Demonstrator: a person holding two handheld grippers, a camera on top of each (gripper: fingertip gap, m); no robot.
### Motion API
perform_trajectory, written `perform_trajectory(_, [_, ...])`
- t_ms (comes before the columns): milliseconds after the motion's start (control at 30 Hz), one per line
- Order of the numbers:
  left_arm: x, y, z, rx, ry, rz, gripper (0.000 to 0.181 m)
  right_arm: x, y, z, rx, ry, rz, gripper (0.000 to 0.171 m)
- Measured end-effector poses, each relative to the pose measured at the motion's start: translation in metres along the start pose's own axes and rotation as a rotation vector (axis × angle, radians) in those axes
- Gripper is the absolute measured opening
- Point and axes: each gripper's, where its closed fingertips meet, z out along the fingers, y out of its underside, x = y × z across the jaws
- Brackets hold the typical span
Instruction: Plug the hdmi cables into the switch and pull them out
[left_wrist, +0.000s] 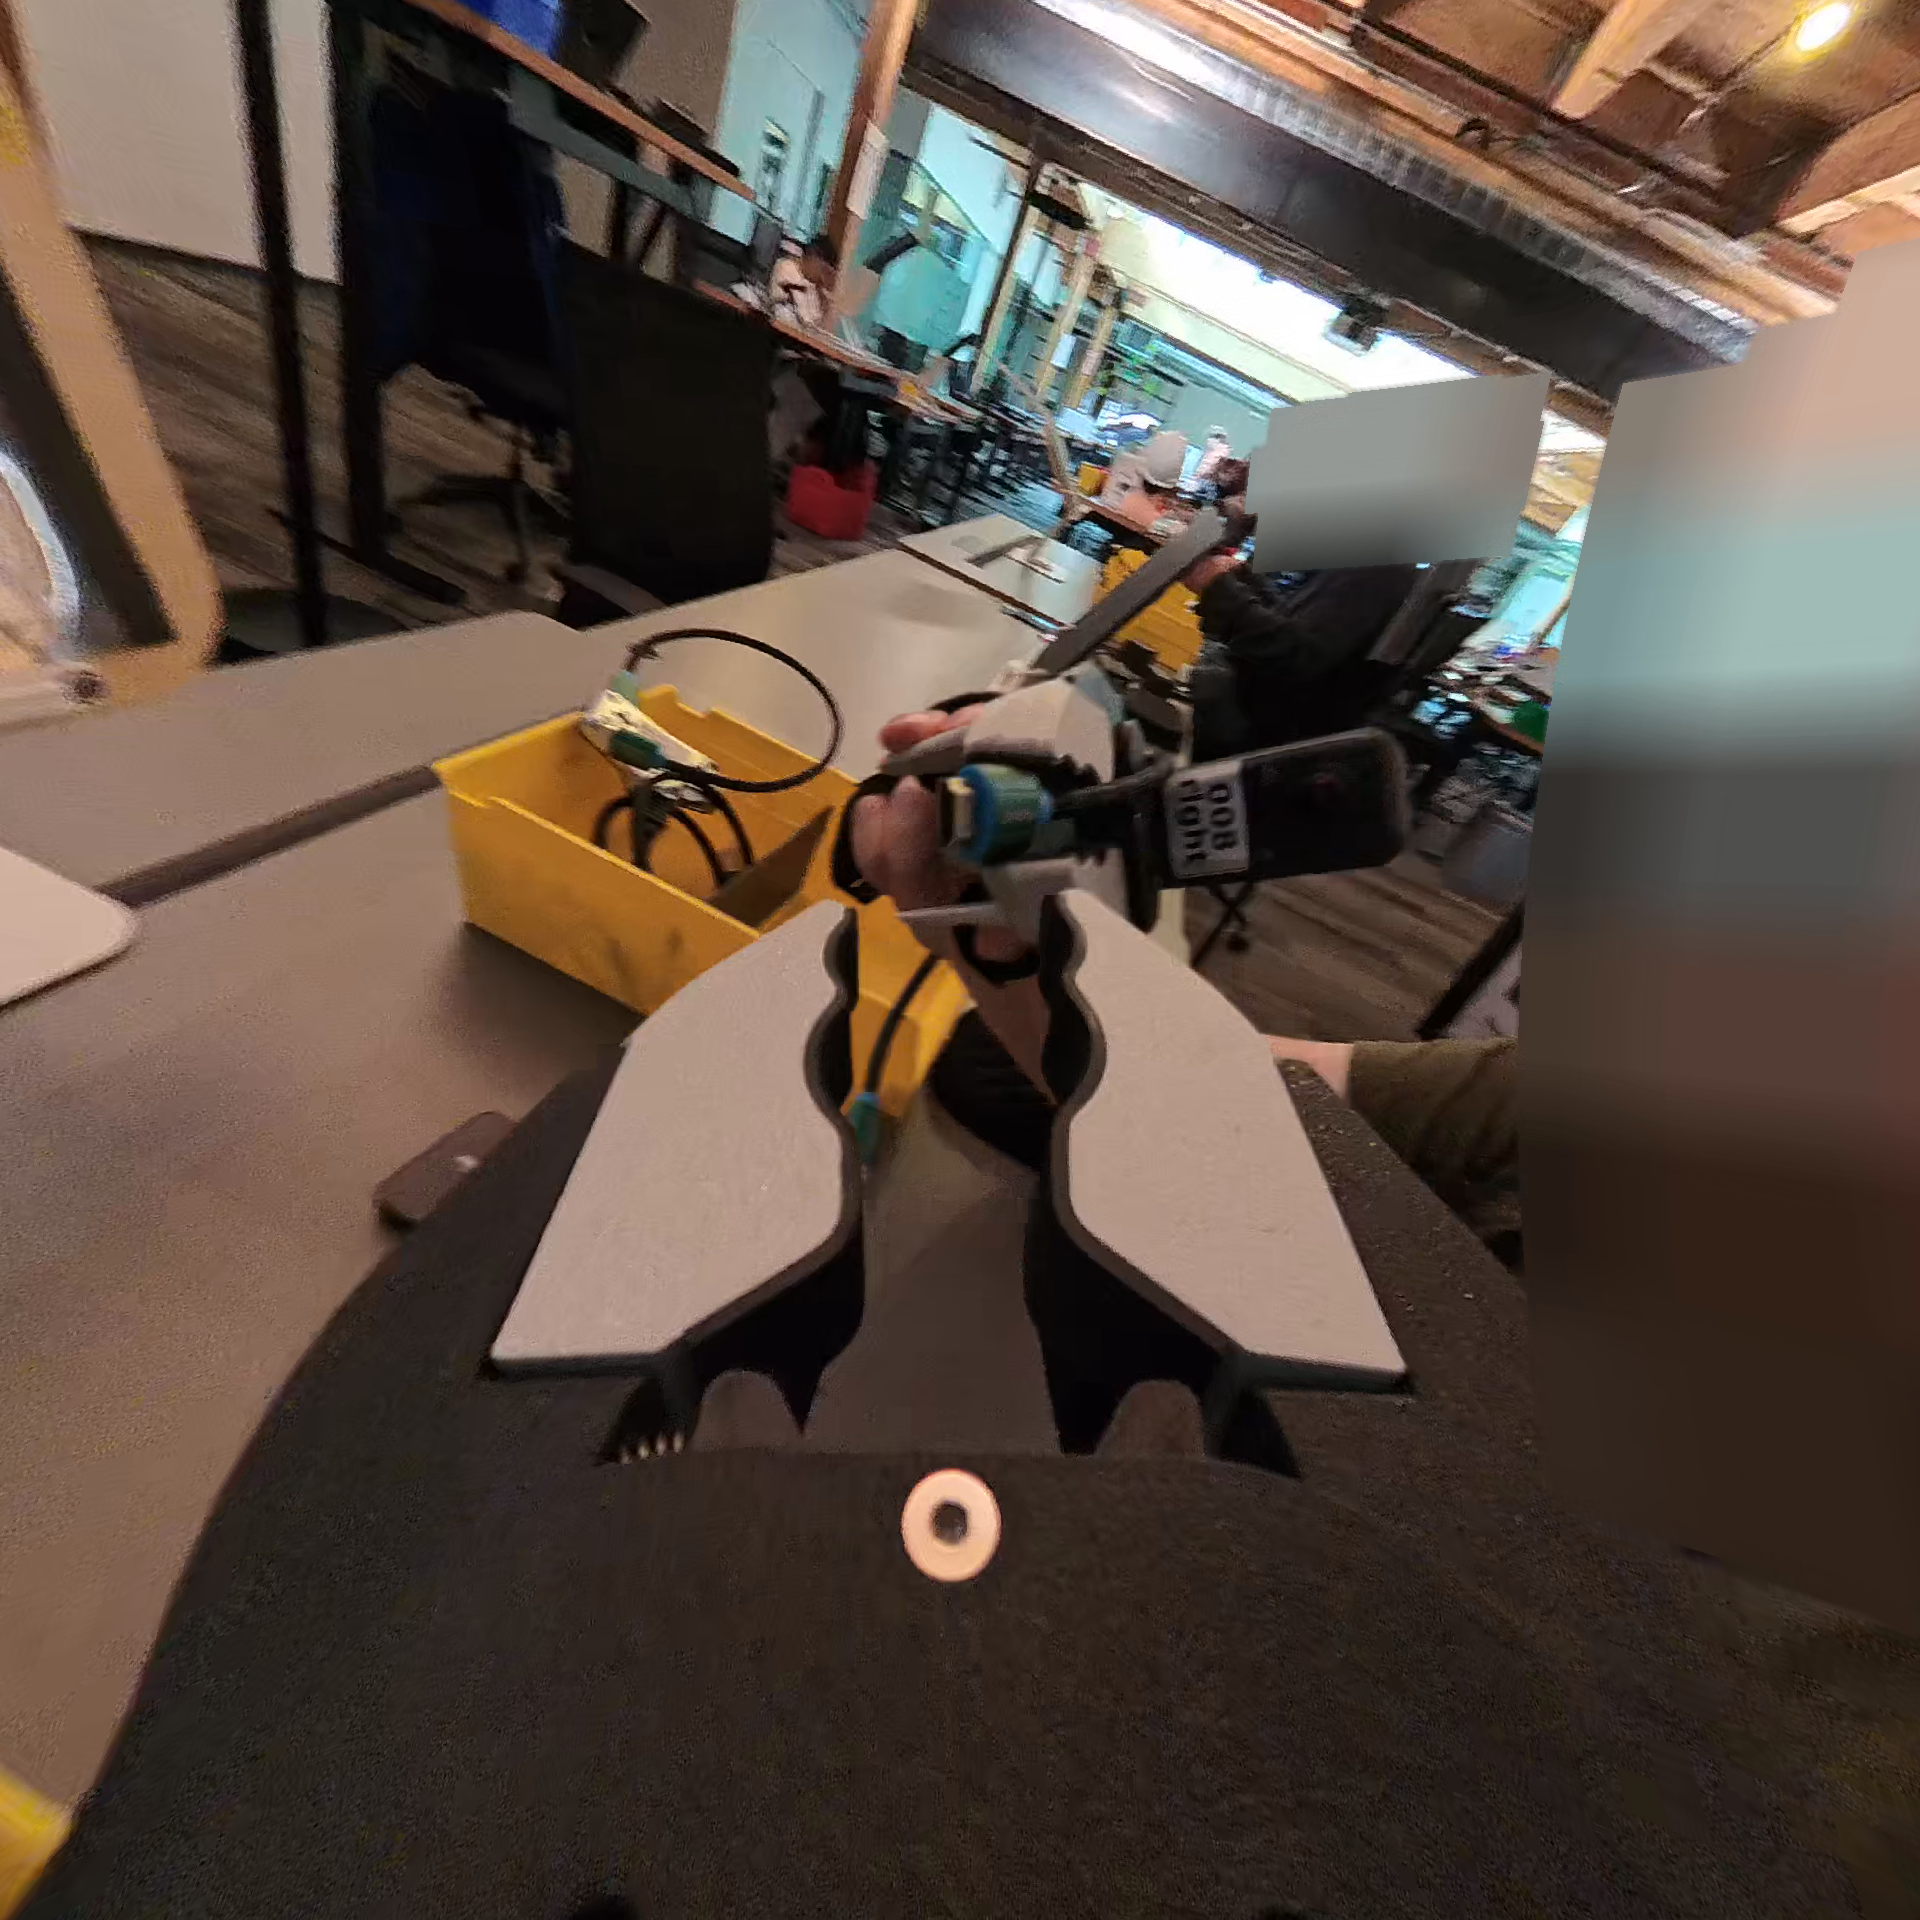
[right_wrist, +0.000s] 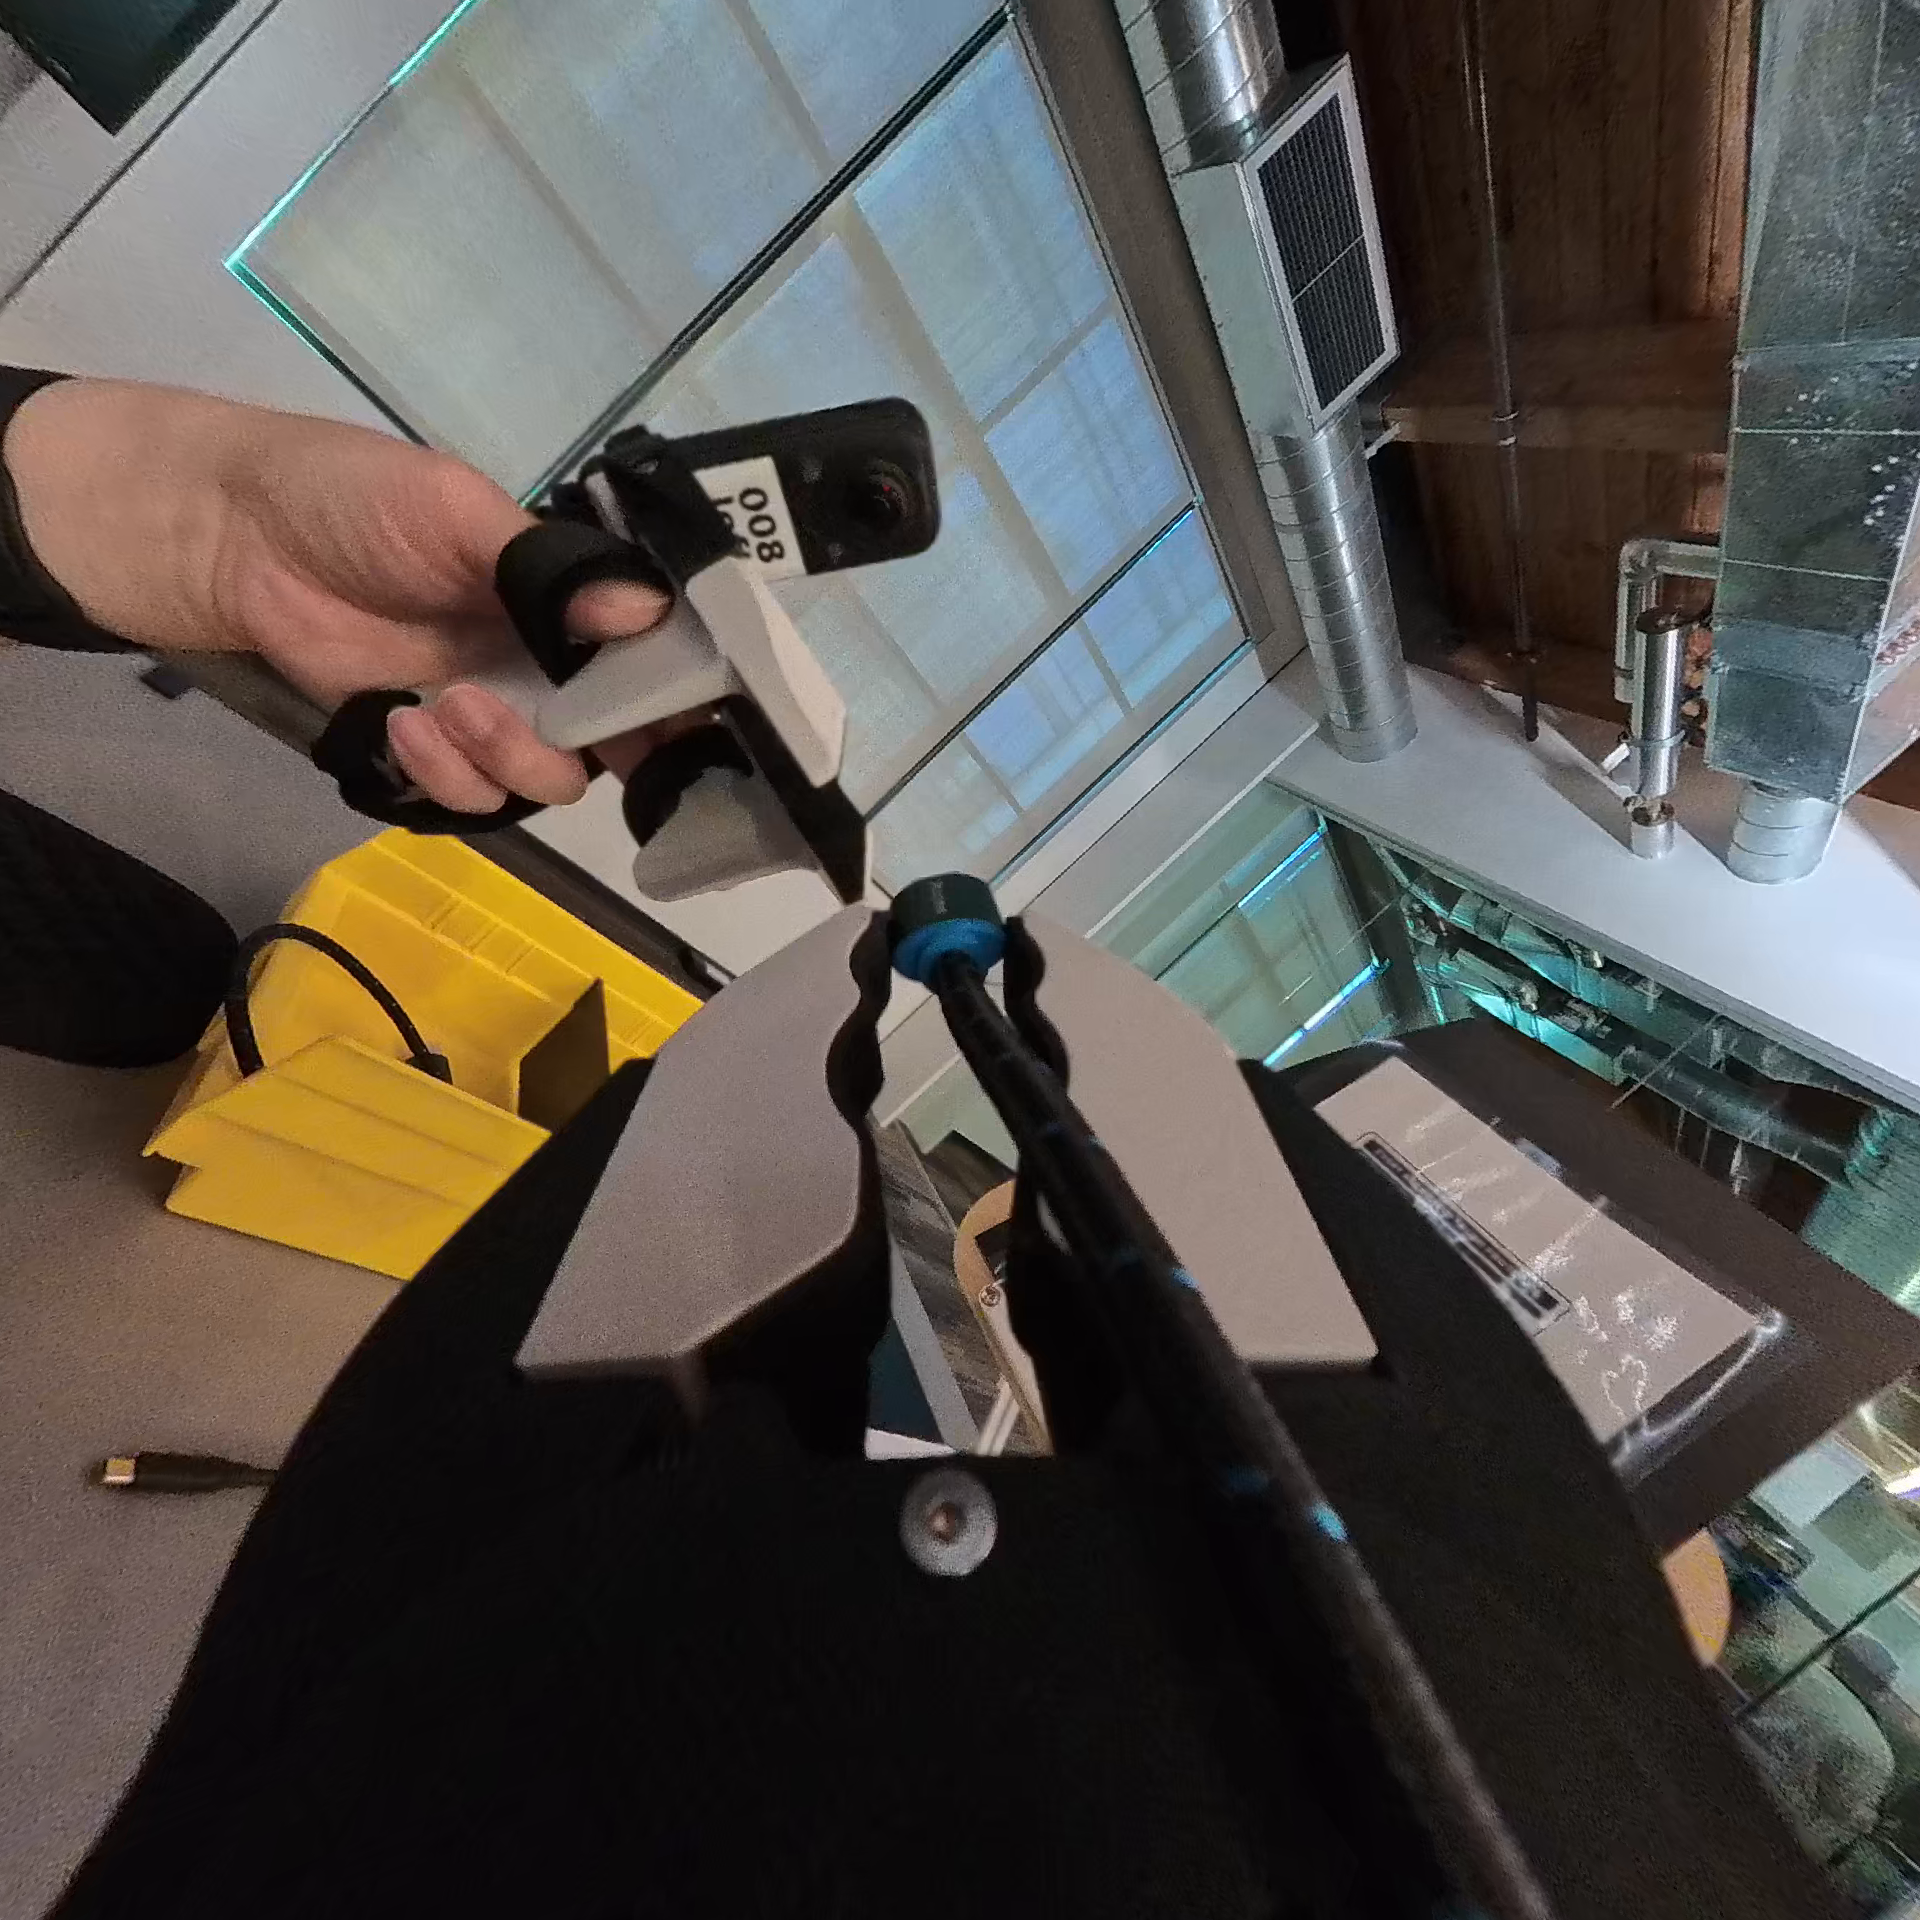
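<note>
Overhead, right gripper (right_wrist: 940, 940) pinching blue-collared HDMI plug (right_wrist: 943, 928), labelled camera (right_wrist: 831, 488) opposite

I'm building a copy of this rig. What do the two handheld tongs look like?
Both tongs, left and right, have flat grey fingers with wavy black inner edges on a black base. Each carries a black camera with a white label. Black finger loops; dark sleeve.

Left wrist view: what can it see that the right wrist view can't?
Only the left wrist view shows the metal plug tip of the cable and the small boards inside the yellow bin. Only the right wrist view shows ceiling ducts and a loose cable end on the table. Both show the bin, both grippers, and the blue-ringed cable.
</note>
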Motion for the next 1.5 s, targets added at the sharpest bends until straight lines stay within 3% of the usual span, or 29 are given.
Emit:
perform_trajectory(100, [-0.011,0.008,-0.007,-0.009,-0.077,0.034,0.033,0.005,-0.002,-0.001,0.015,0.009,-0.003,0.021])
perform_trajectory(267, [-0.017,0.030,0.000,-0.062,-0.064,0.003,0.031,0.015,-0.008,-0.006,0.023,0.035,-0.021,0.021])
perform_trajectory(467, [-0.058,0.092,0.023,-0.285,-0.236,0.115,0.033,0.059,-0.024,-0.030,0.034,0.173,-0.014,0.021])
perform_trajectory(567, [-0.082,0.125,0.038,-0.425,-0.321,0.207,0.045,0.095,-0.037,-0.054,0.059,0.282,0.037,0.021])
perform_trajectory(667, [-0.114,0.144,0.048,-0.596,-0.415,0.354,0.076,0.120,-0.048,-0.076,0.069,0.351,0.064,0.022])
perform_trajectory(767, [-0.147,0.145,0.059,-0.706,-0.462,0.549,0.075,0.135,-0.057,-0.093,0.085,0.393,0.071,0.021])
perform_trajectory(867, [-0.170,0.154,0.077,-0.804,-0.347,0.601,0.067,0.141,-0.060,-0.099,0.092,0.400,0.076,0.021])
perform_trajectory(967, [-0.187,0.174,0.087,-0.944,-0.228,0.528,0.075,0.144,-0.060,-0.101,0.089,0.398,0.070,0.021])
perform_trajectory(1100, [-0.197,0.193,0.094,-1.062,-0.126,0.459,0.065,0.146,-0.062,-0.106,0.099,0.398,0.060,0.021])
perform_trajectory(1233, [-0.203,0.205,0.100,-1.079,-0.090,0.545,0.081,0.151,-0.064,-0.111,0.108,0.408,0.063,0.021])
perform_trajectory(1500, [-0.214,0.214,0.105,-1.154,-0.031,0.542,0.084,0.160,-0.061,-0.119,0.103,0.434,0.079,0.021])
